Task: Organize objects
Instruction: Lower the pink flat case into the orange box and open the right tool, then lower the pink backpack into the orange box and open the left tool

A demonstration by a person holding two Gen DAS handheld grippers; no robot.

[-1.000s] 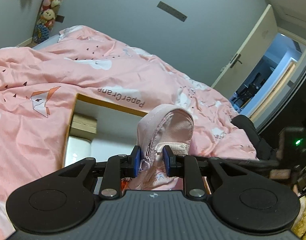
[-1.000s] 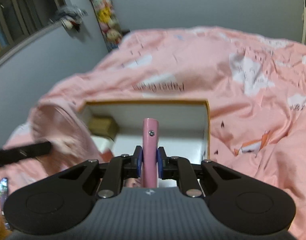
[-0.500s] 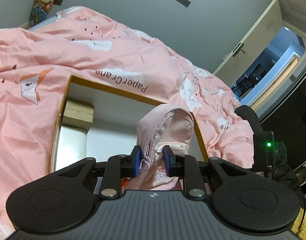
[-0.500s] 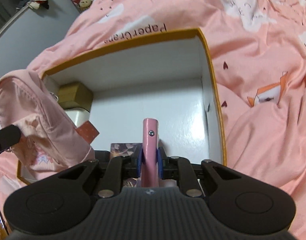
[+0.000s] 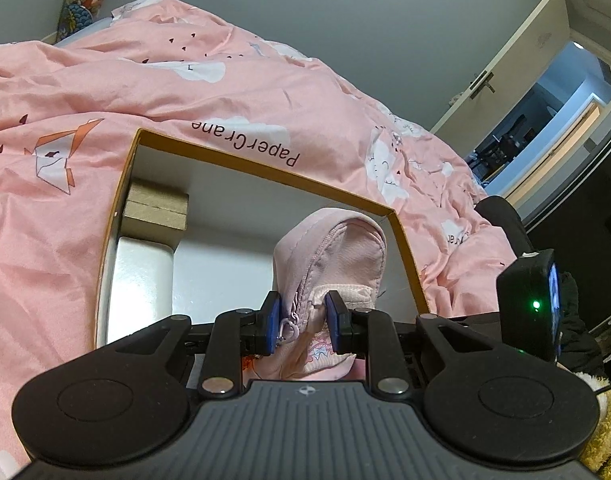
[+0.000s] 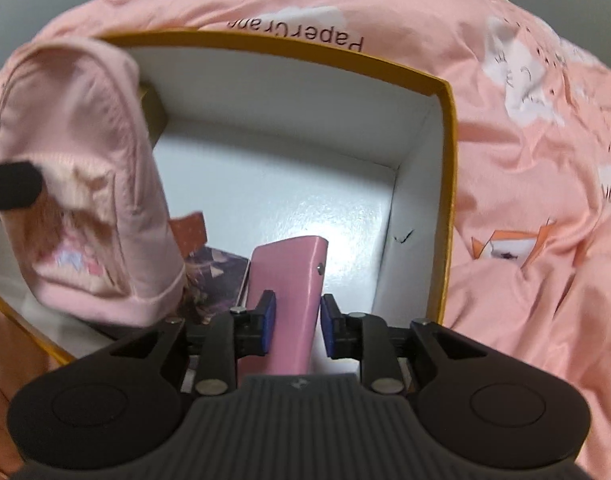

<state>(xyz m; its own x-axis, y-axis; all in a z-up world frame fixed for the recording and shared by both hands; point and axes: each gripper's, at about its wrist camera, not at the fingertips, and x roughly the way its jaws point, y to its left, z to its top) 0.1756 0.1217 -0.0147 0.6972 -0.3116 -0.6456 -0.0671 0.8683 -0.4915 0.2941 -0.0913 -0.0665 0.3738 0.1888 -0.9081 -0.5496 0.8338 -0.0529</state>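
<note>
Left wrist view
Left gripper (image 5: 303,318): blue pads pinch the zip edge of a soft pink fabric pouch (image 5: 333,248), which stands up between them.
Pouch position: over the near right part of an open white cardboard box with a mustard-yellow rim (image 5: 265,172).
Box contents: a brown kraft carton (image 5: 155,208) in the far left corner, with a glossy white block (image 5: 139,276) just in front of it.
Box setting: on a pink printed duvet (image 5: 105,92).

Right wrist view
Right gripper (image 6: 293,320): jaws opening; a flat pink plastic piece with a small rivet (image 6: 289,276) stands between them, the right pad already clear of it.
Pink piece position: inside the box (image 6: 447,160), near its front right.
Pouch (image 6: 81,168): at left, above a dark printed card (image 6: 213,276).
</note>
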